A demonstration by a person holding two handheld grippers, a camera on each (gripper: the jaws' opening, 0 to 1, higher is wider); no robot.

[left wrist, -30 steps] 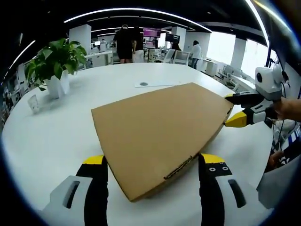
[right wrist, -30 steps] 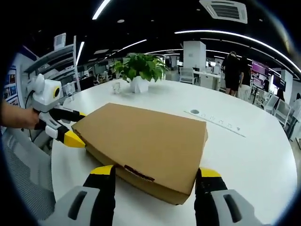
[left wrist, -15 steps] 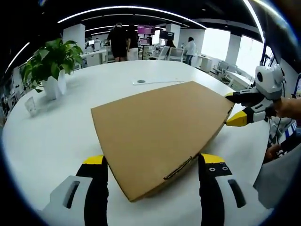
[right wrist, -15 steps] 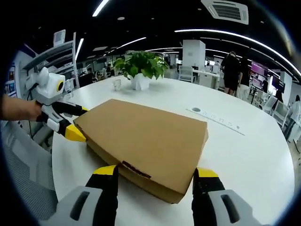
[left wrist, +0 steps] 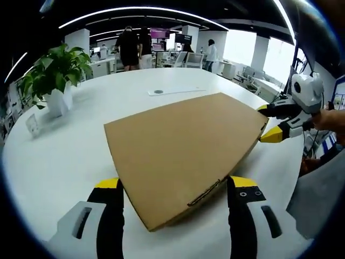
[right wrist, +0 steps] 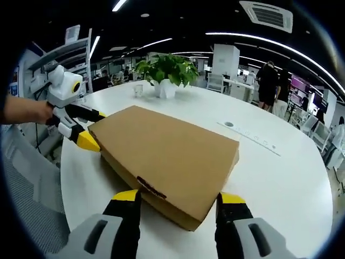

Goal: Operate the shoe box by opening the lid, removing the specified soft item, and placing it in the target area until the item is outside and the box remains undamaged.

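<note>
While the shoe box [left wrist: 183, 154] lies flat on the white table [left wrist: 59, 162] with its lid down, one corner of it is seen between the yellow-tipped jaws of the left gripper [left wrist: 175, 189], which are held wide and are not pressed on the card. At the far right of that box, the right gripper [left wrist: 272, 123] is seen with one jaw above the lid edge and one below it, also spread wide.

From the right gripper view, another corner of the box [right wrist: 167, 154] is seen between the right gripper [right wrist: 178, 197] jaws, and the left gripper [right wrist: 89, 129] is seen at the far left corner, opened around the edge. Nothing is pinched yet, it seems. The soft item cannot be seen; it is likely shut inside.

To do this step well, the lid should be lifted slowly from its edge, with both sides raised together, so the card is not bent or torn. The bottom part should be kept down on the table.

Further off, a thin flat strip [left wrist: 175, 91] is laid on the round table, and a green plant [left wrist: 54, 70] in a white pot is set beyond it. Behind that, a big office is seen, with desks, long ceiling lights and some people [left wrist: 129, 48] standing far away.
</note>
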